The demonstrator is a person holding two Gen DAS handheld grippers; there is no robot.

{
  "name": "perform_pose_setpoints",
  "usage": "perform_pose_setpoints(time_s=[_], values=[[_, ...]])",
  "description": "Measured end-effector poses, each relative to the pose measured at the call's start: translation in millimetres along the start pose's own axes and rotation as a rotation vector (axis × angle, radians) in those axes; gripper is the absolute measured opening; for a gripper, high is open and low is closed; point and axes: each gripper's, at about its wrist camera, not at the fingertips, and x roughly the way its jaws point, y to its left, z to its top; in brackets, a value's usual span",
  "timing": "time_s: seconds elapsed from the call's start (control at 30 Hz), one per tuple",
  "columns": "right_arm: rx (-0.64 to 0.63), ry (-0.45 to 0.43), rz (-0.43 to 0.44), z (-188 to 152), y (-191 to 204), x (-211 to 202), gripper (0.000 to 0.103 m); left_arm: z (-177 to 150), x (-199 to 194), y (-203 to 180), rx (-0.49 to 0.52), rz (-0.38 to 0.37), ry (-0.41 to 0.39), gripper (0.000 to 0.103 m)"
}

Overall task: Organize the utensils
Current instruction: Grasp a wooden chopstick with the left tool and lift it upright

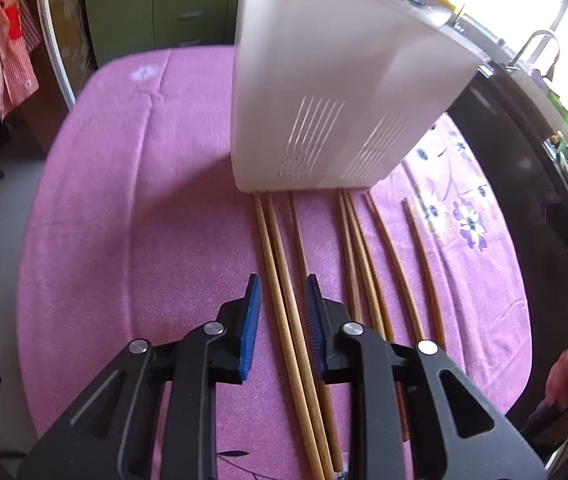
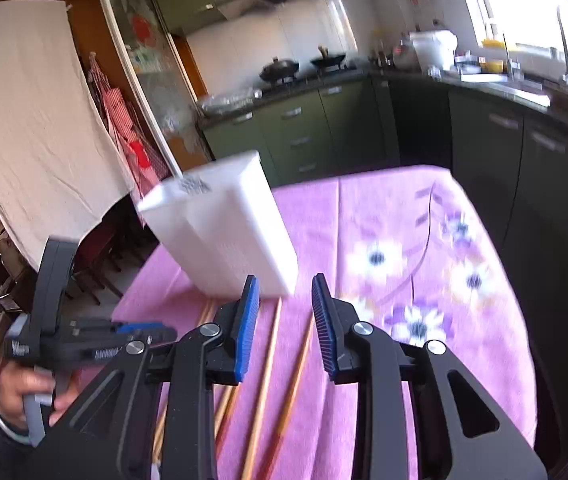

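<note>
Several wooden chopsticks (image 1: 284,280) lie side by side on the pink tablecloth, running from under my grippers toward a tall white plastic utensil holder (image 1: 324,100). My left gripper (image 1: 282,292) is open, just above the cloth, with two chopsticks lying between its blue pads (image 1: 250,328). My right gripper (image 2: 286,296) is open and empty, higher up, above more chopsticks (image 2: 268,364) and in front of the white holder (image 2: 228,232). The left gripper and the hand holding it also show at the left of the right wrist view (image 2: 84,340).
The table (image 1: 124,200) is oval, with a pink flowered cloth (image 2: 424,264). Green kitchen cabinets (image 2: 324,132) stand behind it, a dark counter with a sink (image 2: 524,88) to the right. Chairs and hanging cloths stand at the left.
</note>
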Motion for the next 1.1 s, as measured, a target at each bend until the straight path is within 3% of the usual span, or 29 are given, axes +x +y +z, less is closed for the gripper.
perform_pose_setpoints(time_s=[0.2,0.7,0.9,0.97,1.1], values=[[0.041,0.061,0.020,-20.4,-11.6,13.8,0.028,5.6,18.5,-1.5,-0.009,0.043,0.049,0.017],[0.051,0.086,0.032,-18.0,-9.4,19.4,0.031,15.3,44.2,-8.1,-0.022,0.091,0.093,0.015],[0.055,0.098,0.044,-19.4,-6.8,24.3,0.033,13.9,51.2,-27.7,0.038,0.118,0.090,0.015],[0.049,0.103,0.046,-20.2,-4.2,24.9,0.033,15.2,52.8,-26.8,0.037,0.119,0.090,0.009],[0.048,0.113,0.040,-20.5,-4.3,26.4,0.033,12.9,49.2,-17.6,0.028,0.107,0.090,0.006]])
